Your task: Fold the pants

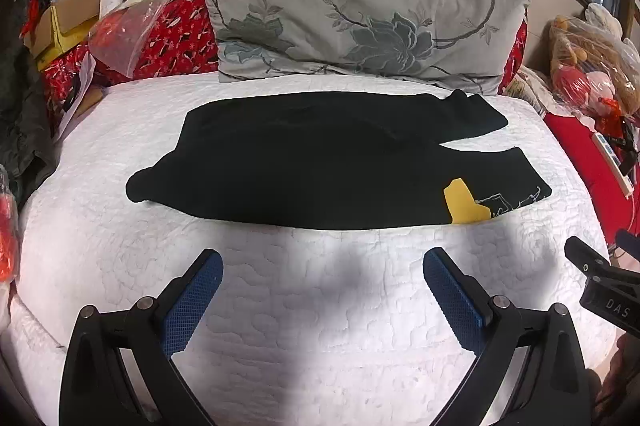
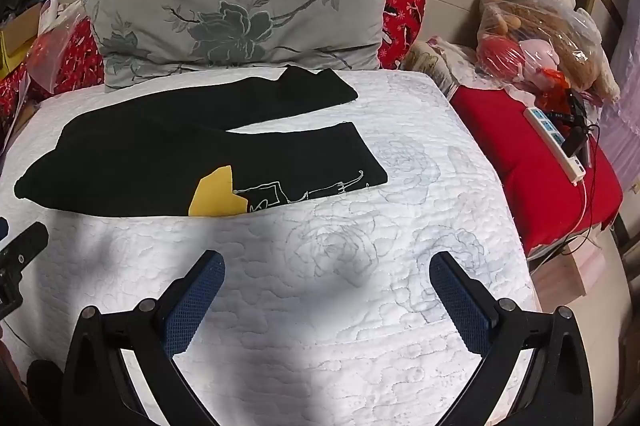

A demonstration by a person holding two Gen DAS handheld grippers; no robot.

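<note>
Both grippers hover low over the near part of the bed (image 1: 100,266), neither touching cloth. Left gripper (image 1: 322,264): jaws spread wide, blue pads facing each other, nothing between them. Right gripper (image 2: 326,266): same state, jaws wide apart and empty. The black pants (image 1: 320,158) lie flat on the white quilt ahead of both grippers, unfolded, waist end toward the left gripper's left, the two legs running off to the right and splitting apart near the cuffs. From the right gripper the pants (image 2: 160,154) sit ahead and to its left. The nearer leg carries a yellow patch (image 1: 464,202) and thin white line stitching close to its cuff; that patch (image 2: 216,194) lies just ahead-left of the right gripper. Beyond the pants, a grey floral pillow (image 1: 360,22) leans against red patterned bedding. To the right gripper's far right, a white power strip (image 2: 556,142) rests on a red cloth.
</note>
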